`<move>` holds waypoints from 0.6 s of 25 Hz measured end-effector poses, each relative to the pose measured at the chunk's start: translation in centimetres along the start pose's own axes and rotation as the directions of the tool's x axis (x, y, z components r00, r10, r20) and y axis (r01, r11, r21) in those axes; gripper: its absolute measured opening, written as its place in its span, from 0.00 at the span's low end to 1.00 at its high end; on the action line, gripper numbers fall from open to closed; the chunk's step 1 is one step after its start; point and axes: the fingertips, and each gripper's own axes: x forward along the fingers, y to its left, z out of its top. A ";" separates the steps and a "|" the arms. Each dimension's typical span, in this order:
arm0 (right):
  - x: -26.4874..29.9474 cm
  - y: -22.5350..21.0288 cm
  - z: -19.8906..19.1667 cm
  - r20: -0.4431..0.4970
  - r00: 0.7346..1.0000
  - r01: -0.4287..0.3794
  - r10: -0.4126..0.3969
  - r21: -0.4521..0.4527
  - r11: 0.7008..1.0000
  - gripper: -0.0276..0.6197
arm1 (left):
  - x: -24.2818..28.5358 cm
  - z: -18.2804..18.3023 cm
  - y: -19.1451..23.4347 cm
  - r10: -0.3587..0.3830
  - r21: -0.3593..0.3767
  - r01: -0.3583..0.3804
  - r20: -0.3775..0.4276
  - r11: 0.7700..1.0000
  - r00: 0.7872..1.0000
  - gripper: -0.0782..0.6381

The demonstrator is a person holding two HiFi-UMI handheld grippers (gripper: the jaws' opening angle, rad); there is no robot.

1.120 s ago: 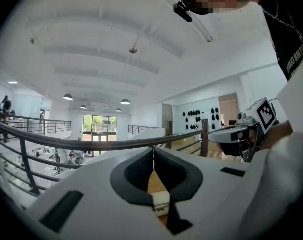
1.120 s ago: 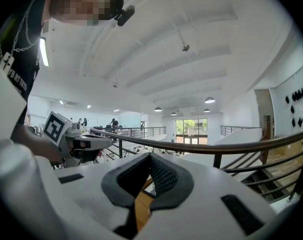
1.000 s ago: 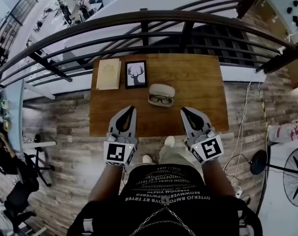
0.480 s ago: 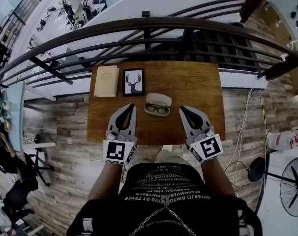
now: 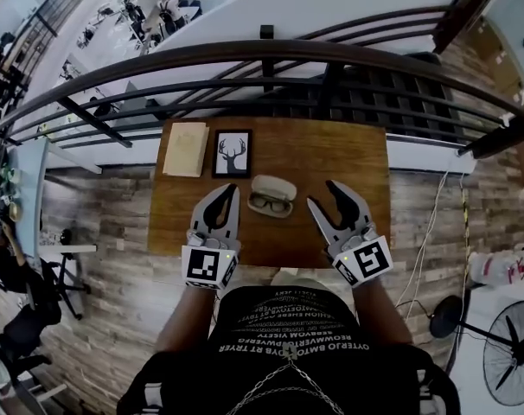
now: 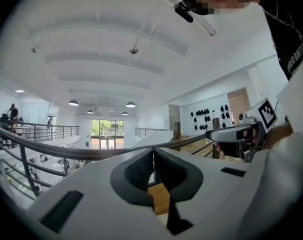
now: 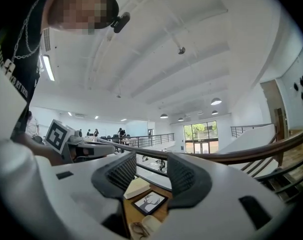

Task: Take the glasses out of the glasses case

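An open white glasses case [image 5: 272, 190] lies on the wooden table [image 5: 348, 158], with dark-framed glasses [image 5: 271, 204] in its near half. My left gripper [image 5: 230, 189] hovers just left of the case with its jaws shut and nothing in them; in the left gripper view [image 6: 153, 153] the pads meet. My right gripper [image 5: 322, 194] hovers just right of the case. Its jaws have just been opening and now stand open with nothing between them [image 7: 150, 173]. The case [image 7: 143, 227] shows low in the right gripper view.
A framed deer picture [image 5: 233, 153] and a beige book [image 5: 186, 149] lie at the table's far left. A dark curved railing [image 5: 262, 54] runs right behind the table. A fan [image 5: 513, 335] stands on the floor at lower right.
Both grippers have moved forward over the table and now flank the case. The right gripper's jaws, shut before, now stand apart. The left jaws stayed shut.
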 end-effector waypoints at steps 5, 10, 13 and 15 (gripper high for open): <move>0.3 -1.1 -0.9 -0.014 0.999 -0.040 0.040 0.004 0.999 0.32 | 0.8 -0.3 -0.4 0.023 0.005 -0.023 -0.009 1.000 1.000 0.15; 0.7 -1.7 -2.0 -0.034 0.998 -0.060 0.060 0.022 0.998 0.32 | 0.7 -0.9 -0.7 0.036 0.008 -0.036 -0.032 0.999 0.999 0.15; 1.1 -1.6 -2.3 -0.040 0.997 -0.069 0.070 0.027 0.997 0.31 | 0.2 -1.5 -0.3 0.047 0.007 -0.046 -0.050 0.999 0.998 0.15; 1.4 -1.3 -2.3 -0.038 0.997 -0.073 0.074 0.030 0.997 0.31 | -0.2 -1.6 0.1 0.056 -0.002 -0.057 -0.055 0.998 0.997 0.15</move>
